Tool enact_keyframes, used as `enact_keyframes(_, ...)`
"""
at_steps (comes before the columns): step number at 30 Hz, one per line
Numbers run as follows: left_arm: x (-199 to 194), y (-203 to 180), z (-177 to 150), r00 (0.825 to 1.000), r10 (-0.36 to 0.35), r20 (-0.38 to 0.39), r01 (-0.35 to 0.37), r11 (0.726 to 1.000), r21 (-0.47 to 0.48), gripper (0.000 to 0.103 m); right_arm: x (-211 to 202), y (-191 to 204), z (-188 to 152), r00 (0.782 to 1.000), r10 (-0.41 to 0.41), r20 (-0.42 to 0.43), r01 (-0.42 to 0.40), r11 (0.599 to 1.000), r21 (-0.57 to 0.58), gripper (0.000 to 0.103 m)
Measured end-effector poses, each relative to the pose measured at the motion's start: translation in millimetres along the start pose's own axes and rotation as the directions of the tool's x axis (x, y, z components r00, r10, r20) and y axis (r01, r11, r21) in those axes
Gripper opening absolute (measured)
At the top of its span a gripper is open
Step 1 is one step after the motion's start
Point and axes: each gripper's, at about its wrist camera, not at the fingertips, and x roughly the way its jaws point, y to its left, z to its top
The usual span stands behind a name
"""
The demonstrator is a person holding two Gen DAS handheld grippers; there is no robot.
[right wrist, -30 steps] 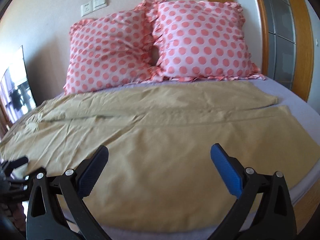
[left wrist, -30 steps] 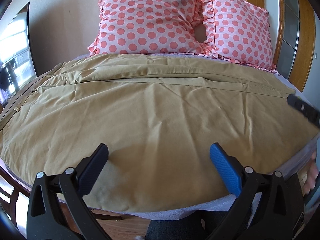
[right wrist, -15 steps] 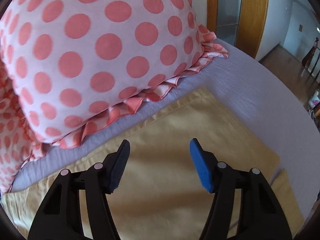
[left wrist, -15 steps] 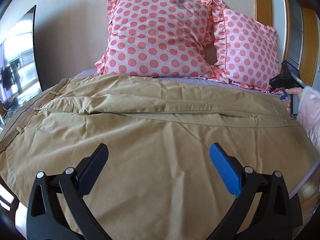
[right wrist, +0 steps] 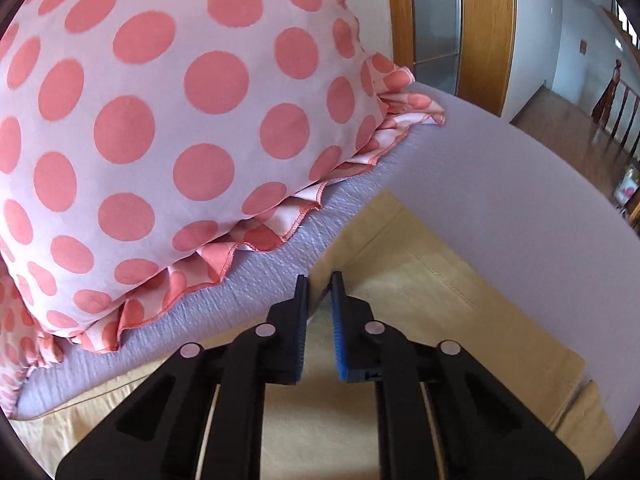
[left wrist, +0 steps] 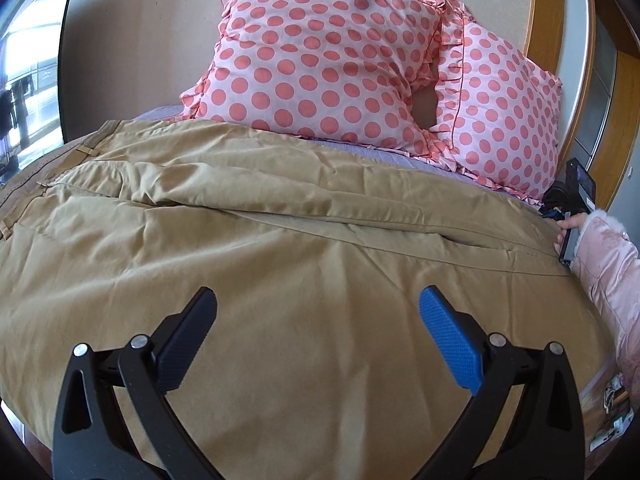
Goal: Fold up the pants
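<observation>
Khaki cotton pants (left wrist: 304,264) are spread flat across a lavender bed sheet (right wrist: 500,168), filling most of what lies ahead of the left gripper (left wrist: 318,314). That gripper's jaws are held wide apart, and nothing is gripped between them; it hangs over the middle of the nearer trouser leg. The waistband with its belt loops is seen far off to the left of this gripper, and the leg ends run away to its right.

Beyond the pants, two pink pillows with coral polka dots and frilled edges (left wrist: 320,64) are propped against the wall.

The right gripper (right wrist: 320,280) is seen low over the hem corner of the farther leg, just beside the frilled edge of the nearer pillow, which lies up and to its left. Its jaws are drawn in to a narrow gap, and a fold of khaki cloth appears to be pinched between the fingertips, though how firmly it is held cannot be told. In the left view this gripper is seen at the far right, by the person's pink fleece sleeve (left wrist: 604,264).

The step in hand is judged to be the taking of the far leg's hem for the first fold. Next, the pinched corner would need to be lifted clear of the sheet and carried toward the waistband, while the left gripper is brought down to hold or match the other edge so the cloth is not dragged askew.
</observation>
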Motion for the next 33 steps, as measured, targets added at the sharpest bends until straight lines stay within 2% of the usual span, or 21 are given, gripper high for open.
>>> enact_keyframes(3,-7,3,-2,1.0,-0.014,0.028,0.014,1.0,-0.023,0.101,-24,-33,-6,0.986,0.162,0.034,-0.165,0.982,0.088,0.004)
enact_keyframes(5,-13,4,-2,0.998,-0.023,0.061,0.024,0.999,-0.028,0.101,-55,-62,-19,0.958,0.272,0.094,-0.282,0.953,0.112,0.004)
enact_keyframes(7,-18,4,-3,0.996,-0.023,0.085,0.026,0.999,-0.03,0.101,-93,-84,-43,0.92,0.367,0.138,-0.385,0.912,0.14,0.004)
enact_keyframes(9,-19,4,-2,0.995,-0.026,0.093,0.029,0.999,-0.033,0.101,-124,-116,-77,0.894,0.417,0.165,-0.443,0.878,0.18,0.004)
enact_keyframes(12,-21,4,1,0.993,-0.051,0.102,0.055,0.998,-0.041,0.101,-154,-144,-126,0.902,0.412,0.131,-0.432,0.864,0.26,0.004)
enact_keyframes(15,-22,5,6,0.992,-0.061,0.107,0.067,0.996,-0.055,0.101,-144,-166,-147,0.887,0.46,0.032,-0.433,0.808,0.4,0.005)
enact_keyframes(16,-22,6,9,0.992,-0.063,0.106,0.069,0.996,-0.057,0.101,-145,-166,-151,0.886,0.463,0.021,-0.429,0.801,0.417,0.008)
enact_keyframes(18,-25,10,11,0.992,-0.05,0.116,0.057,0.996,-0.063,0.101,-146,-166,-156,0.893,0.451,0.016,-0.415,0.806,0.422,0.018)
enact_keyframes(20,-31,17,13,0.991,-0.018,0.134,0.029,0.997,-0.075,0.101,-145,-163,-155,0.888,0.459,0.024,-0.426,0.803,0.417,0.028)
enact_keyframes(25,-37,41,24,0.99,0.026,0.138,-0.009,0.993,-0.121,0.101,-143,-157,-151,0.891,0.454,0.031,-0.42,0.795,0.437,0.046)
enact_keyframes(28,-38,51,31,0.989,0.037,0.145,-0.02,0.993,-0.118,0.101,-139,-148,-149,0.907,0.42,0.031,-0.393,0.819,0.418,0.05)
enact_keyframes(30,-35,55,38,0.989,0.042,0.143,-0.029,0.996,-0.089,0.101,-135,-142,-146,0.913,0.405,0.045,-0.391,0.838,0.381,0.046)
enact_keyframes(31,-34,56,42,0.989,0.042,0.139,-0.032,0.997,-0.074,0.101,-131,-139,-144,0.91,0.412,0.043,-0.399,0.846,0.354,0.016)
enact_keyframes(32,-31,58,47,0.991,0.04,0.129,-0.033,0.998,-0.053,0.101,-125,-139,-144,0.896,0.444,0.034,-0.426,0.834,0.351,0.002)
enact_keyframes(33,-28,59,52,0.993,0.043,0.109,-0.04,0.999,-0.031,0.101,-121,-145,-146,0.871,0.49,0.039,-0.467,0.8,0.377,0.002)
